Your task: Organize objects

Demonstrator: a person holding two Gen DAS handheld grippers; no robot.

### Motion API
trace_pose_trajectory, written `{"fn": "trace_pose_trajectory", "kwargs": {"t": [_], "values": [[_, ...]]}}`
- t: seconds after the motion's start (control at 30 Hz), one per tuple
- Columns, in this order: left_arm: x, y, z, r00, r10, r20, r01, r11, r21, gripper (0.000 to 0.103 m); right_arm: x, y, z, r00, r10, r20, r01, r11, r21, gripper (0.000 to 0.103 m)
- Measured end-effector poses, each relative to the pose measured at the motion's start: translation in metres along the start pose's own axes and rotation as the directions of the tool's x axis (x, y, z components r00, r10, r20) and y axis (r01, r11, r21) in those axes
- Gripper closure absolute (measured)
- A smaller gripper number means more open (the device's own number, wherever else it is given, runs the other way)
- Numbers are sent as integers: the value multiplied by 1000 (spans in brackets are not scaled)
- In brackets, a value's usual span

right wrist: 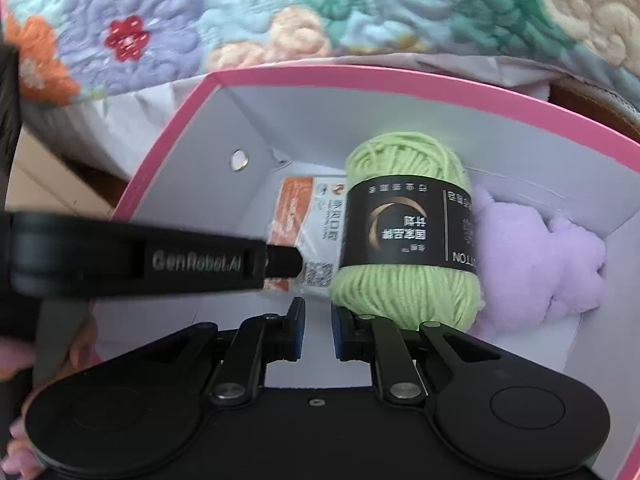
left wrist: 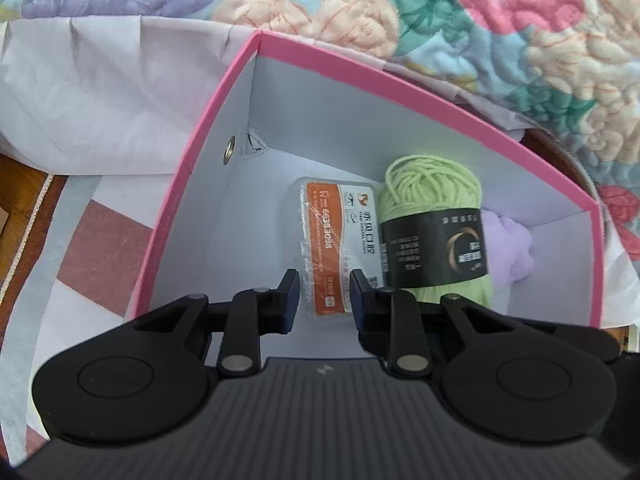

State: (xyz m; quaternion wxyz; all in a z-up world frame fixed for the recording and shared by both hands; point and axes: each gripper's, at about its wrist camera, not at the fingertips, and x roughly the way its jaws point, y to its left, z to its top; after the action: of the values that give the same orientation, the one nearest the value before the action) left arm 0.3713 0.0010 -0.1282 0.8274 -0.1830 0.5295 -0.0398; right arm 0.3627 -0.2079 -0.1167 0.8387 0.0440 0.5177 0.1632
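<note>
Both grippers hang over an open pink-rimmed box (left wrist: 224, 92) with three things in it — the packing step looks well along. Nearest the lens, the left gripper (left wrist: 324, 300) holds its jaws spread and empty just above the near end of a plastic-wrapped orange-and-white packet (left wrist: 334, 240) lying flat on the box floor. At 3 o'clock of the packet, touching it, lies a green yarn skein (left wrist: 434, 224) with a black paper band; at 3 o'clock again, a lilac plush piece (left wrist: 510, 248) is tucked by the right wall. In the right wrist view the right gripper (right wrist: 318, 330) shows a narrow gap between its jaws, pinching nothing, with the skein at about 1 o'clock. A flowered quilt (left wrist: 440, 8) on what seems a bed lies beyond the box at 12 o'clock. Judged from this, the packet is just placed or about to be nudged — the next move calls for lifting both tools clear without snagging the wrap.
</note>
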Motion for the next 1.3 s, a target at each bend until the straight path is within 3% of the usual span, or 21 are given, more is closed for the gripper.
{"fn": "trace_pose_trajectory", "kwargs": {"t": [0.17,0.23,0.53,0.7,0.87,1.0,1.3], "values": [[-17,2,-10,1000,9,19,-9,1000,23,74,-40,4,-27,997,13,77,-11,1000,-21,81],[-29,1,-15,1000,-3,26,2,1000,30,67,-57,7,-37,994,3,112,1,999,-40,79],[-104,-6,-29,999,-37,11,36,995,93,62,-135,36,-48,971,-21,240,43,995,-87,71],[-156,-11,-44,999,-48,-15,50,987,150,62,-178,61,-56,966,-45,254,76,991,-111,69],[-206,-14,-62,999,-45,11,42,978,202,62,-220,97,-66,955,-27,295,85,979,-186,61],[-235,-10,-78,994,-108,-13,109,976,189,62,-248,122,-76,952,3,306,67,973,-219,58],[-285,15,-118,984,-177,6,172,964,205,57,-283,150,-106,966,28,256,33,972,-233,53]]}}
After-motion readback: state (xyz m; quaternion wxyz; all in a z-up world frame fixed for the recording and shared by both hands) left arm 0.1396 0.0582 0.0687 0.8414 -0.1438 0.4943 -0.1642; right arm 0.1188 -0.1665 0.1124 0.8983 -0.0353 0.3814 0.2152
